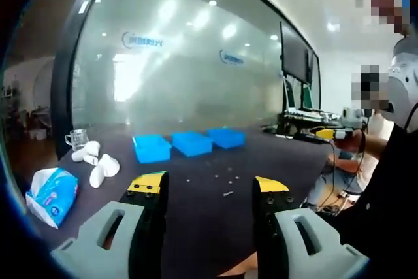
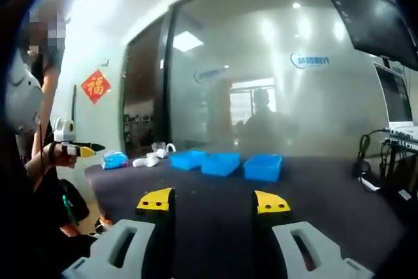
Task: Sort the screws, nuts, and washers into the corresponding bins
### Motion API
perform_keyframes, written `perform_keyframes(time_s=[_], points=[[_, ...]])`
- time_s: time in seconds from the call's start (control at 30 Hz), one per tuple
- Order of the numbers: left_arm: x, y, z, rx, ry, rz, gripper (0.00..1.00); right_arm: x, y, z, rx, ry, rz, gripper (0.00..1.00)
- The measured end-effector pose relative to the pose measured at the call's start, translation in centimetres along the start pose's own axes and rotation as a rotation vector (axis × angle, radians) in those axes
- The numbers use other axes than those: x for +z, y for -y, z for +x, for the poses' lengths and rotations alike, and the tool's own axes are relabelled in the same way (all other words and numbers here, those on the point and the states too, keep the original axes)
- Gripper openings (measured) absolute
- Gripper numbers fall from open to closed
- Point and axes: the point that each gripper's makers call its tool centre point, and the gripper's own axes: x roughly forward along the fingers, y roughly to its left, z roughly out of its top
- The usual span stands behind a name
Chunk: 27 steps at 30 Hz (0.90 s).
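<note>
Left gripper (image 1: 209, 187): held level above the near edge of the desk (image 1: 215, 220), aimed across it at the glass wall (image 1: 189, 63).
Left fingers (image 1: 147, 184): spread wide, yellow-tipped, nothing between them and touching nothing.
Right gripper (image 2: 213, 202): held level over the desk's near side, aimed at the bins and the glass wall.
Right fingers (image 2: 155, 199): spread wide, yellow-tipped, holding nothing, clear of the desk surface.
Other person's device: in the left gripper view, a hand at the right edge holds a second yellow-tipped gripper (image 1: 330, 133); in the right gripper view, a similar one shows at the left edge; whether its fingers are apart cannot be told.
Bins: three blue bins (image 1: 191, 143) in a row at the far middle of the desk, near each other; contents cannot be told.
Loose hardware (image 1: 228, 193): small pale pieces scattered on the dark desk between the bins and the left gripper; too small to tell screws from nuts or washers.
Desk, left side: tissue pack (image 1: 52, 194) near the corner, white cups (image 1: 98, 164) lying beyond it, a clear glass mug (image 1: 77, 138) upright behind them.
Desk, right side: monitors (image 1: 295, 57) and cables.
</note>
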Motion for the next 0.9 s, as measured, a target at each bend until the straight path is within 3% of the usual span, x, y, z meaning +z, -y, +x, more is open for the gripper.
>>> perform_keyframes(time_s=[0.4, 0.67, 0.9], points=[[-0.2, 0.6, -0.7, -0.019, -0.008, 0.019, 0.51, 0.1, -3.1, 2.8, 0.224, -0.089, -0.039, 0.42], [-0.6, 1.0, -1.1, -0.035, -0.023, 0.028, 0.51, -0.1, -5.4, 4.7, 0.364, -0.177, -0.142, 0.41], [-0.8, 0.9, -1.3, -0.036, -0.025, 0.022, 0.51, -0.5, -7.3, 5.8, 0.468, -0.22, -0.17, 0.41]])
